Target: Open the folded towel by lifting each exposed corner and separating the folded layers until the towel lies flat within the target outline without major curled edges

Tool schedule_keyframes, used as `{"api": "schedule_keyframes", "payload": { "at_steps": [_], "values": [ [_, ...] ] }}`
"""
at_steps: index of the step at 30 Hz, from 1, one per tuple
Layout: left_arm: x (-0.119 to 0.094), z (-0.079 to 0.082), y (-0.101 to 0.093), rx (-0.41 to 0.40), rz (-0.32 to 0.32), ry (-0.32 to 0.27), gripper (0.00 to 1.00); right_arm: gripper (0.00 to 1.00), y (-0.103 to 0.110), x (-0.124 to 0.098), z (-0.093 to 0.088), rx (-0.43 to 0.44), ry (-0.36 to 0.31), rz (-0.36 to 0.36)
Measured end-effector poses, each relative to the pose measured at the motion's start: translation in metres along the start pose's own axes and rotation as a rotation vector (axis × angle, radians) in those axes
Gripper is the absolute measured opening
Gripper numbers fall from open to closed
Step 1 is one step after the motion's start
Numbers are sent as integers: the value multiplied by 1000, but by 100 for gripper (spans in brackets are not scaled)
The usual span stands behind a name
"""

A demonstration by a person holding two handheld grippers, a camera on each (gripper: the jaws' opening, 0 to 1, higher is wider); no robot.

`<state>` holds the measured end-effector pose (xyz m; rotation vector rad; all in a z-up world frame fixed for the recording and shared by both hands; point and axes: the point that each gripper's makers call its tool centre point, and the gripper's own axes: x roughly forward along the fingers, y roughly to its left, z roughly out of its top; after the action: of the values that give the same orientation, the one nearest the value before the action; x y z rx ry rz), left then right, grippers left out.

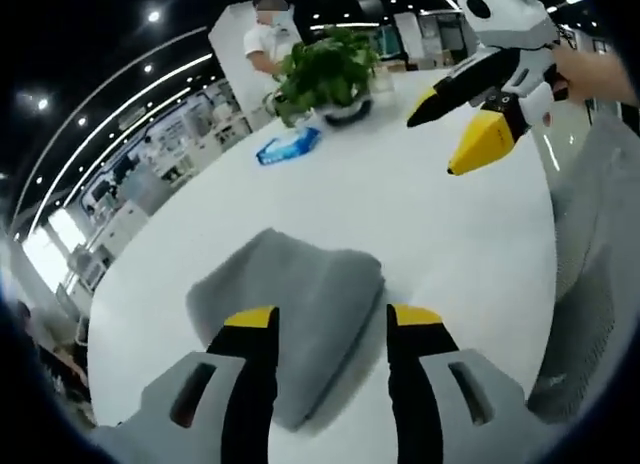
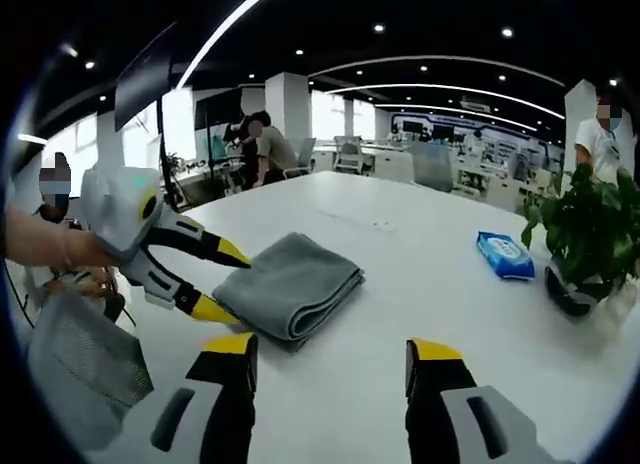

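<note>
Nearest me, the left gripper [image 1: 330, 319] hangs low over the folded grey towel [image 1: 300, 304], jaws spread wide and straddling its near edge, holding nothing; I judge it is lining up to take a corner. The towel lies folded on the white table [image 2: 400, 254], no layer lifted yet. Across it, the right gripper [image 1: 468, 134] waits in the air, jaws apart and empty, seemingly ready for the opposite side. Farther back sit a blue wipes packet [image 2: 505, 255] and a potted plant [image 1: 328, 74].
</note>
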<state>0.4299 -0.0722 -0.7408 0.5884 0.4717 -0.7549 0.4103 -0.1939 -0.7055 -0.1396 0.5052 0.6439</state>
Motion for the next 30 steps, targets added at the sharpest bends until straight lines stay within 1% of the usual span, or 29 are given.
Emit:
{"api": "schedule_keyframes", "payload": {
  "at_steps": [6,8,11,14,17,19,21,23,24,30],
  "values": [
    [17,-6,-6,-13,-28,17,36,58,1,3,-13,37,30,2],
    [22,-10,-8,-4,-29,31,33,57,3,5,-16,45,37,10],
    [29,-23,-11,22,-34,79,31,57,7,7,-20,44,49,19],
    [34,-30,-11,23,-30,96,27,56,10,8,-22,50,58,29],
    [35,-31,-7,28,-3,99,21,54,12,9,-25,58,64,37],
    [36,-32,-7,24,-1,102,19,54,13,9,-25,65,66,40],
    [37,-34,-8,36,2,107,15,53,14,10,-26,67,67,42],
    [36,-37,-8,102,12,119,10,52,14,10,-27,70,70,44],
    [36,-37,-11,117,8,117,9,51,14,11,-28,73,72,44],
    [34,-38,-15,101,7,116,6,49,17,12,-32,79,85,49]
  ]
}}
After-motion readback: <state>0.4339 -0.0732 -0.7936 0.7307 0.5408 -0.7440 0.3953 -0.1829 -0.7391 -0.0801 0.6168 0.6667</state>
